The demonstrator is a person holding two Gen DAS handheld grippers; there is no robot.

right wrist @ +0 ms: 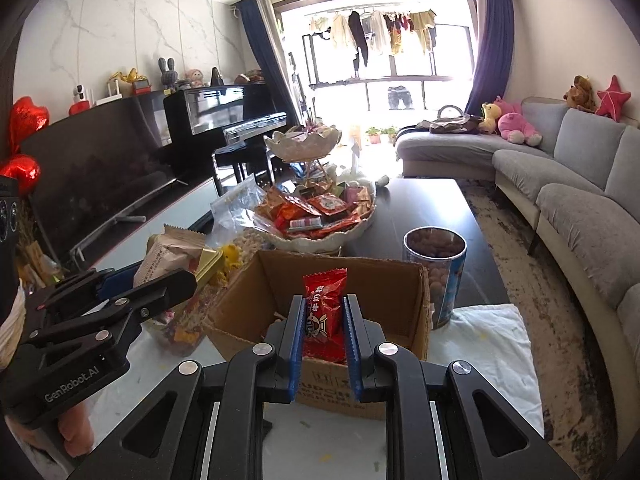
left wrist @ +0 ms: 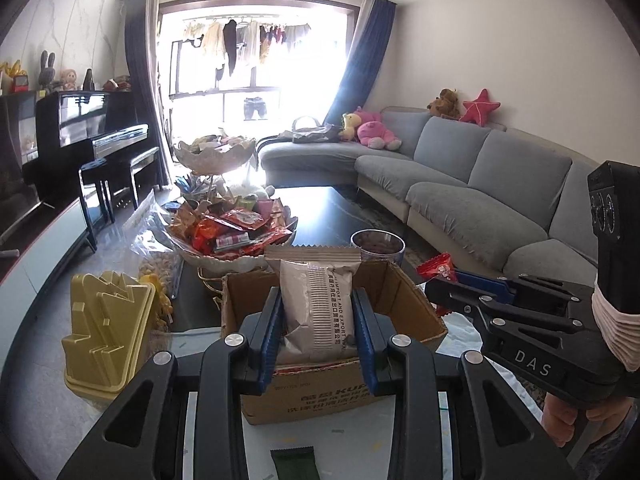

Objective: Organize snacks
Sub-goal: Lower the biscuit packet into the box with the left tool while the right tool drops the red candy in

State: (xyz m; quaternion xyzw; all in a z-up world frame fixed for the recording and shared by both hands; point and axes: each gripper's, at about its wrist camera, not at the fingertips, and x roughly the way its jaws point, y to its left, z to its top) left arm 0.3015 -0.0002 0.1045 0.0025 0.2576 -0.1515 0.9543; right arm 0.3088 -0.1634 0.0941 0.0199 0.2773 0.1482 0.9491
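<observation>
Snacks (right wrist: 320, 210) heaped in bowl (right wrist: 316, 242); nuts (right wrist: 434, 238) in canister (right wrist: 448, 280)

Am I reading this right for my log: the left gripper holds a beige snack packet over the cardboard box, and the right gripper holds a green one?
Not quite. The right gripper holds a red snack packet, not a green one, as the right wrist view shows. The left gripper does hold a beige snack packet over the cardboard box.
</observation>
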